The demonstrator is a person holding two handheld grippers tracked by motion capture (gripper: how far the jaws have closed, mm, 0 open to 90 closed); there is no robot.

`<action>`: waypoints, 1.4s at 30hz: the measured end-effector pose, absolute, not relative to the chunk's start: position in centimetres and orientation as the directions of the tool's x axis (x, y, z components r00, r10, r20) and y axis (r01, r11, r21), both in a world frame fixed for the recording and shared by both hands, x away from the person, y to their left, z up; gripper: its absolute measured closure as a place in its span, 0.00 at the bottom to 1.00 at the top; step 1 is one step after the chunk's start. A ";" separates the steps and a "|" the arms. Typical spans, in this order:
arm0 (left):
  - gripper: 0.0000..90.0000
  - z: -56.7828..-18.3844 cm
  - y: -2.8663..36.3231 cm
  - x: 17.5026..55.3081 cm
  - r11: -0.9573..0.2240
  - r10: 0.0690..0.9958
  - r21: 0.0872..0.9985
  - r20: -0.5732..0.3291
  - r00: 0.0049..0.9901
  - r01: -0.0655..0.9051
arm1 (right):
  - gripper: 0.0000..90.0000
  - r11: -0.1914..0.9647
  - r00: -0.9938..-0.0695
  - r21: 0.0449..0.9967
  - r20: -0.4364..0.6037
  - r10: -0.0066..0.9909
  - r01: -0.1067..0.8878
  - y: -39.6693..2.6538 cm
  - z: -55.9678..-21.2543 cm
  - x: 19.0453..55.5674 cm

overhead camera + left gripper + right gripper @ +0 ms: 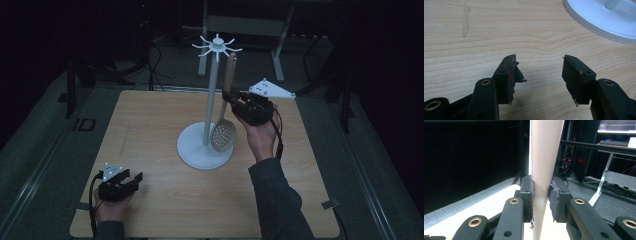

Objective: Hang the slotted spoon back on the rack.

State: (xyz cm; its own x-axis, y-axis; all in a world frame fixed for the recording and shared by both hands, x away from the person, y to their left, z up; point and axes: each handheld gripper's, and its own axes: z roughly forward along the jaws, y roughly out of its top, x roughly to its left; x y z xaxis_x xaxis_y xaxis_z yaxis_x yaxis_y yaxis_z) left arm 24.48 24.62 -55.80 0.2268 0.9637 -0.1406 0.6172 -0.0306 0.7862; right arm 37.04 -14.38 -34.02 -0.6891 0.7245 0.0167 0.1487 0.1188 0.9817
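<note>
A white utensil stand with a round base and hook arms on top rises from the middle of the wooden table. A beige slotted spoon is held upright beside its pole, bowl down near the base. My right gripper is shut on the spoon's handle, which runs up between the pads in the right gripper view. My left gripper rests low at the table's front left, open, with bare wood between its fingertips. The stand's base lies ahead to its right.
A dark floor and grey carpet surround the table. Black racks, a monitor and metal table legs stand behind the table. A faint scratch marks the wood.
</note>
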 end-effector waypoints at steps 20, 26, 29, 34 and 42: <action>0.51 -55.8 24.6 24.5 -0.029 0.964 0.787 -0.142 0.226 0.616 | 0.82 0.123 -0.685 0.981 0.014 0.728 0.151 -13.8 -34.5 37.3; 0.51 -55.8 24.6 24.5 -0.031 0.964 0.785 -0.141 0.227 0.618 | 0.79 0.118 -0.676 0.983 0.008 0.737 0.141 -14.1 -34.7 37.1; 0.51 -55.8 24.6 24.5 -0.031 0.964 0.785 -0.140 0.227 0.618 | 0.75 0.116 -0.676 0.984 0.006 0.737 0.136 -14.3 -34.6 37.1; 0.51 -55.8 24.6 24.5 -0.031 0.963 0.785 -0.141 0.228 0.618 | 0.70 0.117 -0.676 0.985 0.002 0.737 0.130 -14.5 -34.6 36.8; 0.51 -55.8 24.5 24.5 -0.034 0.963 0.784 -0.140 0.231 0.620 | 0.50 0.134 -0.656 0.979 0.001 0.754 0.155 -14.6 -35.0 36.7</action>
State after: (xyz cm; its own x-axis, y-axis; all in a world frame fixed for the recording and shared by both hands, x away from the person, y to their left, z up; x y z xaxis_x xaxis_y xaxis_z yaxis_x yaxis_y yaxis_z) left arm 24.50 24.54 -55.80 0.2305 0.9629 -0.1403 0.6203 -0.0344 0.7836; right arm 36.70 -14.65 -34.95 -0.6564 0.7545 0.0009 0.1549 0.1336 0.9789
